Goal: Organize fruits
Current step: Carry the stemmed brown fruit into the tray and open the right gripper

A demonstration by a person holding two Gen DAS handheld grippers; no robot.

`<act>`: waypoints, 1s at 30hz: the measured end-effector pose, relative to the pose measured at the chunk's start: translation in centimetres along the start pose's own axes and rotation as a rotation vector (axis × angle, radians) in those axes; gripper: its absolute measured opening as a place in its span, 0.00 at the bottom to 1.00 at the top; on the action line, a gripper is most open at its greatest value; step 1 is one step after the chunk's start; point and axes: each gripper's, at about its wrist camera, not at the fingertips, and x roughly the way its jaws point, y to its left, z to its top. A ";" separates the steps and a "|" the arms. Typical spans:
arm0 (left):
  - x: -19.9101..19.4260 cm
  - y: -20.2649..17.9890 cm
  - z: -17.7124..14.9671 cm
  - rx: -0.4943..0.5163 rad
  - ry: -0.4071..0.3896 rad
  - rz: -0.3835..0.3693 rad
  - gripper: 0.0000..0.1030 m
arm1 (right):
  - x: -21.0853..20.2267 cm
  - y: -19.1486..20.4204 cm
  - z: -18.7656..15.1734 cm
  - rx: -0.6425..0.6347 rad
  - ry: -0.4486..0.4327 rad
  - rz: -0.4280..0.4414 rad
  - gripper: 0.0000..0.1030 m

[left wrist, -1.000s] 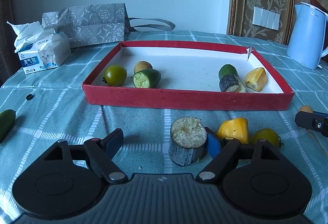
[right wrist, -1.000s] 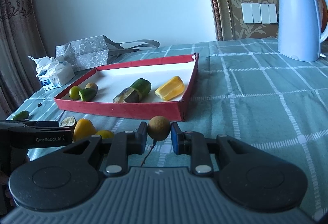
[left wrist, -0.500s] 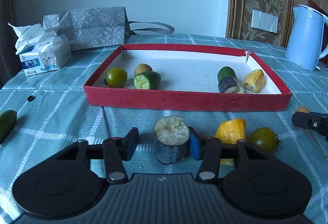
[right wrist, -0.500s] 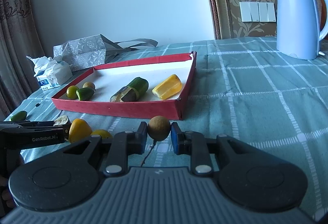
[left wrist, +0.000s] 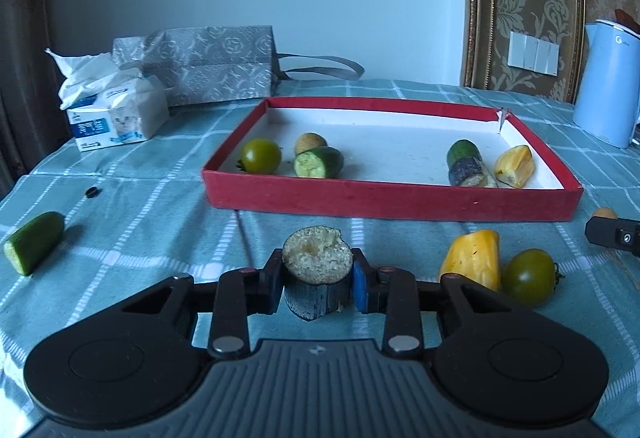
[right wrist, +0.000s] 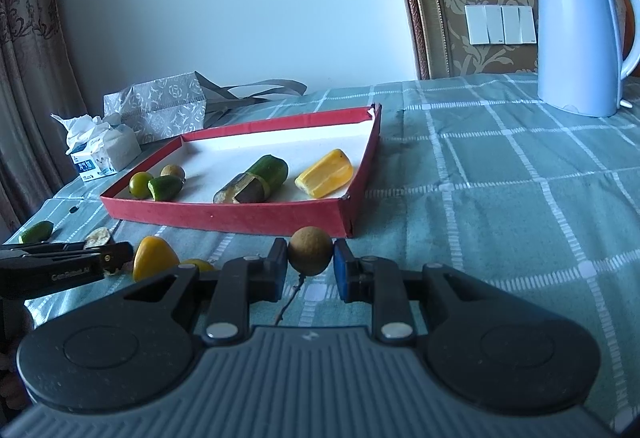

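two grippers are each loaded at this moment. a second ago the left gripper (left wrist: 318, 280) stood wide, its pads well apart, with the dark-skinned cut stalk piece (left wrist: 317, 274) only brushing the right pad; half a second ago the jaws had narrowed around it; now both pads press its dark sides. so the grasp looks made, and by my reckoning the next step is a lift and carry over the near wall of the red tray (left wrist: 392, 199). the right gripper (right wrist: 310, 270) has not altered across the same span: its jaws are clamped on the small round brown fruit (right wrist: 310, 252), stem trailing below.

the stalk piece stands upright between the left pads, pale fibrous cut face up, just short of the tray's near wall and roughly opposite its middle. whether it has left the cloth i cannot tell. the brown fruit sits squarely between the right pads, just outside the tray's near right corner.

in front of the tray, right of the stalk piece, lie a yellow pepper piece (left wrist: 474, 258) and a green tomato (left wrist: 528, 282), touching or nearly so. a cucumber half (left wrist: 34, 242) lies well off to the tray's left. inside the tray five pieces are already placed, so the sorting seems about half done.
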 end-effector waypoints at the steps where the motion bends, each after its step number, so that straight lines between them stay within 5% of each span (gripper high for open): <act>1: -0.2 0.3 -0.1 -0.005 -0.001 0.001 0.32 | 0.0 0.0 0.0 0.000 -0.002 0.001 0.23; 11: -1.3 3.5 -0.8 -0.061 -0.010 0.047 0.32 | -0.8 0.4 0.3 -0.005 -0.037 0.030 0.23; 21: -1.1 4.6 -0.9 -0.126 0.000 0.013 0.32 | -1.3 3.0 1.0 -0.047 -0.061 0.069 0.23; 30: -1.2 4.7 -0.9 -0.131 -0.004 0.006 0.32 | 2.2 6.8 5.3 -0.086 -0.043 0.117 0.23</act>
